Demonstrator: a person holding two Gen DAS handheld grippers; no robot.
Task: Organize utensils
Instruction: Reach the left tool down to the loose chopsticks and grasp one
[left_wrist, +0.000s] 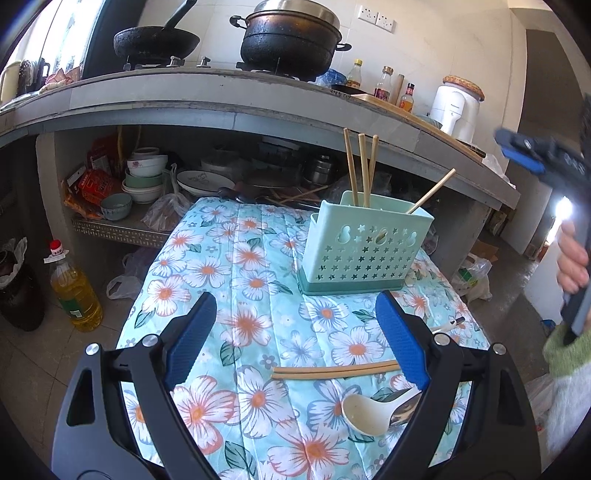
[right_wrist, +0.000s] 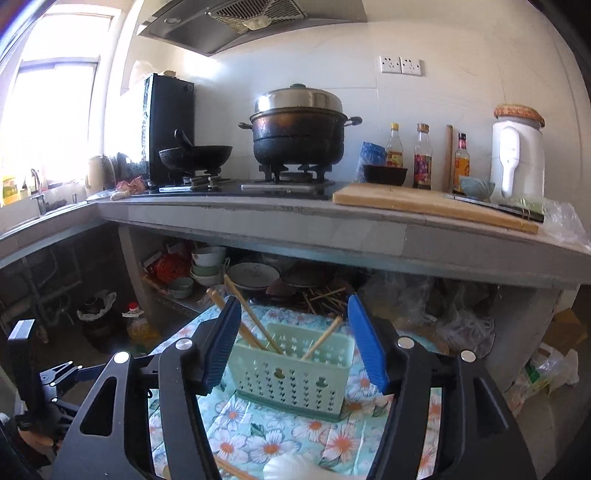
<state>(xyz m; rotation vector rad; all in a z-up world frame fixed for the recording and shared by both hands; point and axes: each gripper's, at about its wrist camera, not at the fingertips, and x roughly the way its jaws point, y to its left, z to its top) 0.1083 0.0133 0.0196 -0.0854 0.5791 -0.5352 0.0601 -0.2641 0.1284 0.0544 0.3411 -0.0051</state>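
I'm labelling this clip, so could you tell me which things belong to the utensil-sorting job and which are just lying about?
Job:
utensil holder
chopsticks in holder
loose chopsticks
white spoon
metal spoon

Lying about:
steamer pot
wok
cutting board
sauce bottles
oil jug

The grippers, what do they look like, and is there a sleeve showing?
Both the left gripper and right gripper have black angular frames with triangular cutouts, silver round bolts, and blue ribbed finger pads. The right hand wears a fuzzy green and white sleeve.
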